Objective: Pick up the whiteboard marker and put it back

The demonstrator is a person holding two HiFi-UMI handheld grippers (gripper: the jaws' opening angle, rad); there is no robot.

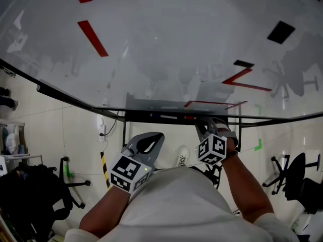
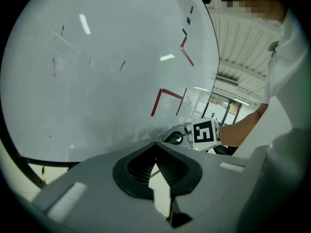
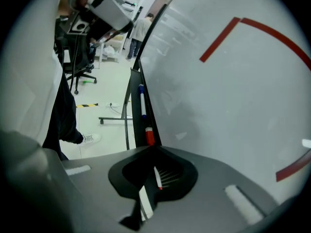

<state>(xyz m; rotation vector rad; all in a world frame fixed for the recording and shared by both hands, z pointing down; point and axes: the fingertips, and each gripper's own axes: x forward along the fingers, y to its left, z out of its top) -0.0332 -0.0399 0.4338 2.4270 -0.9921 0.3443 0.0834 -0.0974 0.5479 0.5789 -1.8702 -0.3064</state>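
**Red-capped marker lies in the tray, both grippers closed**

I see the white whiteboard marker with a red cap [image 3: 149, 136] lying in the long black tray [image 1: 156, 116]. The tray runs along the bottom edge of the big white whiteboard [image 1: 176, 44].

In the right gripper view, the marker's long side runs up and down the frame, along the tray. Its red cap points to the top of the frame, away from my camera.

The right gripper [image 3: 153, 148] sits right over the marker. Its two jaws are pressed together with nothing squeezed between them. The jaw tips cover the middle of the marker. Through the hole between the jaws I can see more of the white body and a small red end. I cannot tell if the tips touch the marker.

Higher up in the same tray lies a second white marker with blue ends [image 3: 142, 103], in line with the first. Any print on the two markers is too small for me to read.

In the head view, only a tiny red bit of the marker shows in the tray, just left of the right gripper.

The left gripper [image 1: 159, 135] is at the lower middle of that frame, apart from the tray. Its jaws are together too and hold nothing.

Each gripper carries a cube [image 1: 126, 171] with black and white square patterns. Thick red lines [image 1: 92, 38] are drawn on the board.
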